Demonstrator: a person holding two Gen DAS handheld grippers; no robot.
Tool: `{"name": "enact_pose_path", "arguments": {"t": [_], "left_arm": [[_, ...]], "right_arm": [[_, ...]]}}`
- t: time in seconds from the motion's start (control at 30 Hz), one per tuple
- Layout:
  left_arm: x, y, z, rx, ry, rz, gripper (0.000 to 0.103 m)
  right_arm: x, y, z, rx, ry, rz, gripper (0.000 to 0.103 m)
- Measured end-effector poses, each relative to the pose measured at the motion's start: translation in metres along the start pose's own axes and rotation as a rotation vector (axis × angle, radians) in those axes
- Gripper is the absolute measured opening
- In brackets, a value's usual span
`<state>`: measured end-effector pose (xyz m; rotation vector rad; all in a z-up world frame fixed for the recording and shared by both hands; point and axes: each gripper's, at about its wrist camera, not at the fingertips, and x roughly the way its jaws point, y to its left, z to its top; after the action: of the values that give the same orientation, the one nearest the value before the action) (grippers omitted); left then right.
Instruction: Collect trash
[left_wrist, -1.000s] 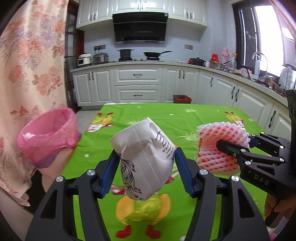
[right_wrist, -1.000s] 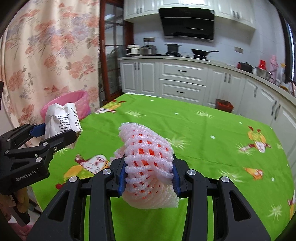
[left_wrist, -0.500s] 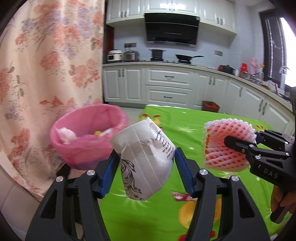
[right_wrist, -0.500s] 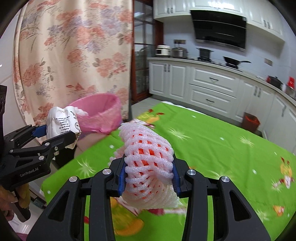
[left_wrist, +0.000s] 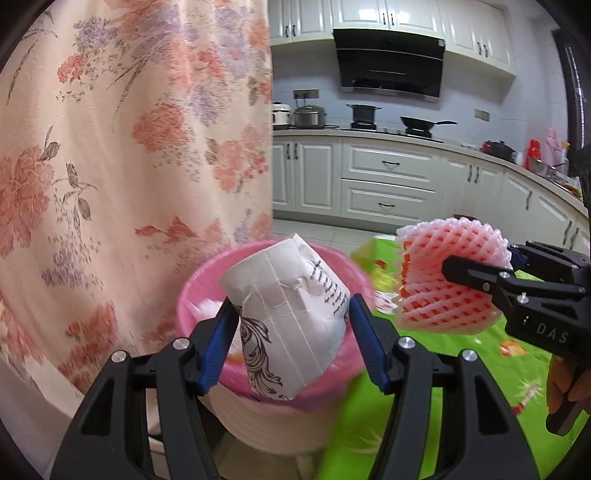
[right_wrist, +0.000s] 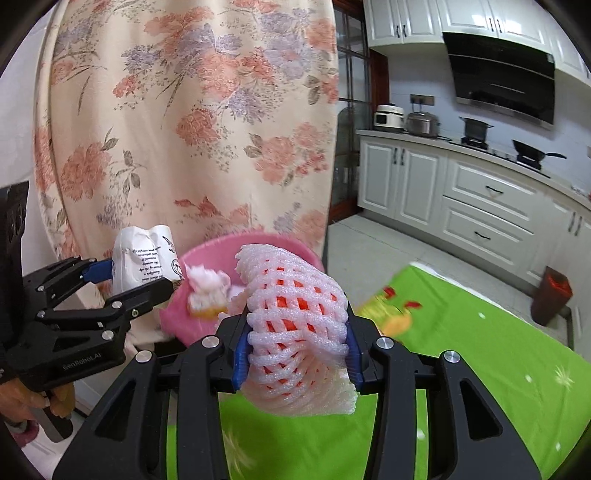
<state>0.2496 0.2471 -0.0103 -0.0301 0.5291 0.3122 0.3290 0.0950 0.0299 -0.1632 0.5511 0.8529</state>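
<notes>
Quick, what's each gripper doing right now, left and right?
Left gripper: closed on the crumpled paper cup.
Right gripper: closed on the foam fruit net.

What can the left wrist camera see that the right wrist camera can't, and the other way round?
Only the left view shows the paper cup's printed drawing, and a red kettle far right on the counter. Only the right view shows a dark red floor bin and yellowish scraps inside the pink trash bin. Both show the foam fruit net, curtain and green tablecloth.
</notes>
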Motion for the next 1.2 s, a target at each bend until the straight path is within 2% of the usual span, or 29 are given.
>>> {"name": "enact_pose_path", "arguments": {"t": [0.4,0.43,0.5,0.6,0.67,0.9,1.13,1.2], "left_arm": [[0.063,0.047,0.014,-0.077,0.039,0.025,0.061],[0.066,0.05,0.015,-0.088,0.037,0.026,0.062],[0.069,0.054,0.016,-0.109,0.025,0.038,0.077],[0.071,0.059,0.017,-0.139,0.003,0.062,0.084],[0.07,0.06,0.016,-0.145,0.003,0.069,0.085],[0.048,0.061,0.01,-0.169,-0.029,0.114,0.098],[0.002,0.048,0.009,-0.153,-0.09,0.151,0.098],[-0.013,0.041,0.01,-0.133,-0.106,0.173,0.098]], "right_arm": [[0.086,-0.003,0.051,0.026,0.035,0.094,0.048],[0.093,-0.005,0.054,0.035,0.039,0.109,0.05],[0.105,-0.006,0.061,0.041,0.041,0.13,0.058],[0.116,-0.008,0.07,0.04,0.035,0.158,0.067],[0.118,-0.012,0.076,0.049,0.024,0.161,0.067],[0.094,-0.025,0.077,0.083,-0.017,0.159,0.067],[0.038,-0.022,0.057,0.043,-0.044,0.099,0.068],[0.016,-0.018,0.048,0.026,-0.061,0.065,0.073]]}}
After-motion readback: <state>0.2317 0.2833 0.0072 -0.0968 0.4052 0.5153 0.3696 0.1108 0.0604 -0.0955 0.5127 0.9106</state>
